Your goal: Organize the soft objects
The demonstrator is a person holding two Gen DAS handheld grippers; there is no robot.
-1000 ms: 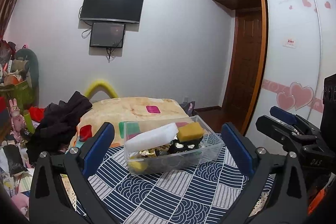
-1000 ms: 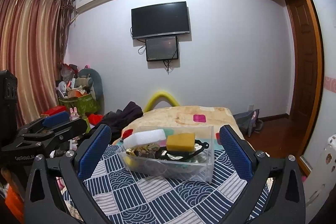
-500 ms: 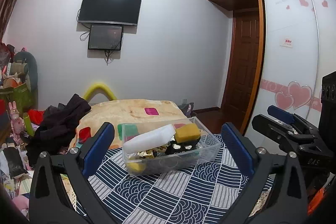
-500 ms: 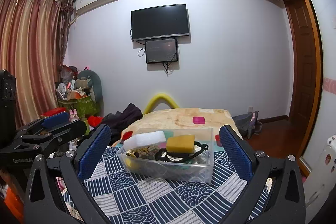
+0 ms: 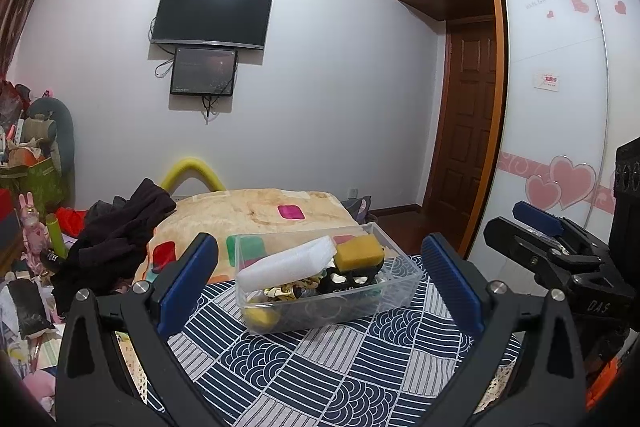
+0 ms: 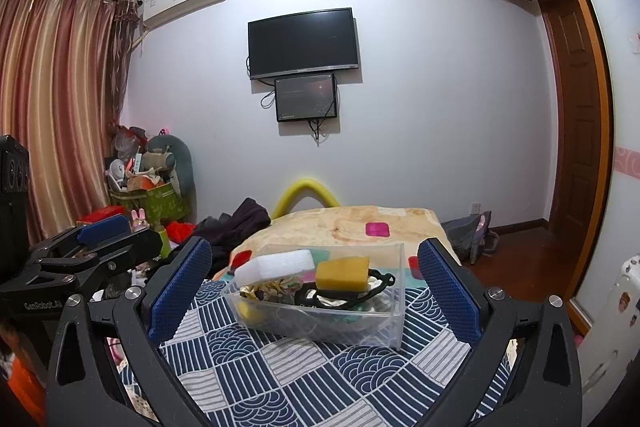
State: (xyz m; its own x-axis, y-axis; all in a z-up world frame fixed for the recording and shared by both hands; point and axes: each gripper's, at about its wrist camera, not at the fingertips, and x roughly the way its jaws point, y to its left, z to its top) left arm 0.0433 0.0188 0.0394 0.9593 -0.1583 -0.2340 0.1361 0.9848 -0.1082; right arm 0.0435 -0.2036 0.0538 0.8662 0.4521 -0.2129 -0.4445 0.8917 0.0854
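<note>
Ahead, we see a clear plastic bin (image 5: 328, 291) standing on a navy-and-white patterned cloth (image 5: 320, 367) that covers the bed. Inside the bin lie a white foam block (image 5: 288, 263), a yellow sponge (image 5: 358, 250) beside it, and a tangle of black and gold pieces beneath them that we cannot identify. Beyond the bin, a beige blanket (image 5: 256, 211) with coloured squares spreads toward the far wall, where a television (image 5: 212, 14) hangs above a smaller screen. Left of the bin, dark clothes (image 5: 116, 227) are heaped among clutter; right of it stand a wooden door (image 5: 468, 131) and a wardrobe panel with pink hearts.

Our left gripper (image 5: 320, 279) hovers short of the bin, its blue-padded jaws spread wide, wider than the bin and touching nothing. Our right gripper (image 6: 316, 287) hangs likewise before the bin (image 6: 320, 311), jaws fully apart and empty, with the sponge (image 6: 342, 273) and foam block (image 6: 276, 265) between them in its view.
</note>
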